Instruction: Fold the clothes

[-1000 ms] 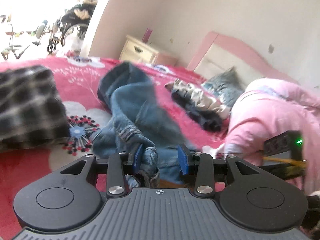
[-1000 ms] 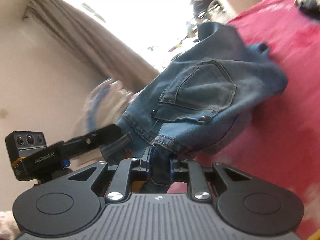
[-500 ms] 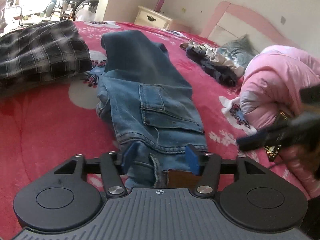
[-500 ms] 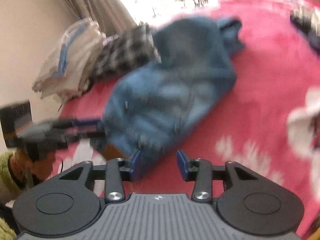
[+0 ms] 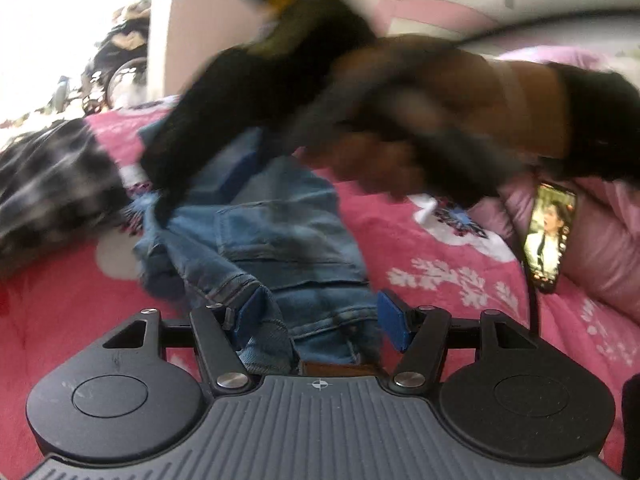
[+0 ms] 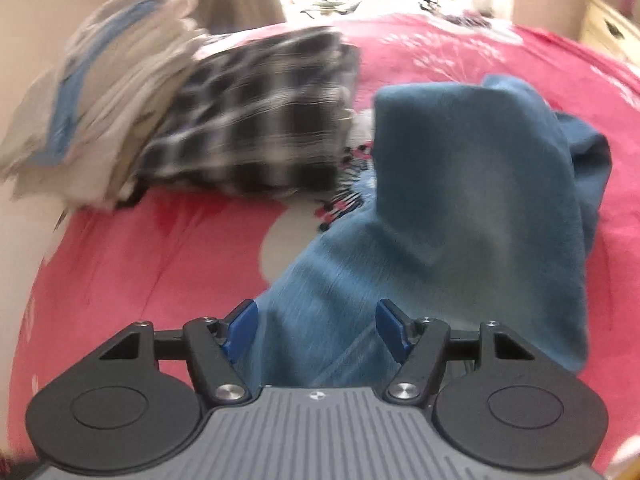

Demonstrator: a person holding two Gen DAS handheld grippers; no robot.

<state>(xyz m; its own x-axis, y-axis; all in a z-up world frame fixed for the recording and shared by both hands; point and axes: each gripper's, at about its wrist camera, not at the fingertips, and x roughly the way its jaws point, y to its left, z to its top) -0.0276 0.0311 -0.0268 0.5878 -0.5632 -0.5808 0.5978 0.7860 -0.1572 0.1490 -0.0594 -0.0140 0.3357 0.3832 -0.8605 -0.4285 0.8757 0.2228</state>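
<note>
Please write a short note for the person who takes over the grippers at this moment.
Left gripper: open, waistband of the jeans between its fingers, not pressed.
Right gripper: jaws opening, above the jeans' leg, holding nothing.
Jeans lie lengthwise on the red bedspread, beside the folded plaid garment.
Done: jeans laid down.
Left: likely fold them across, then the other clothes.

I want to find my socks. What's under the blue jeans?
The jeans lie on the pink flowered bedspread, beside a folded checked shirt. Anything beneath the denim is covered.
</note>
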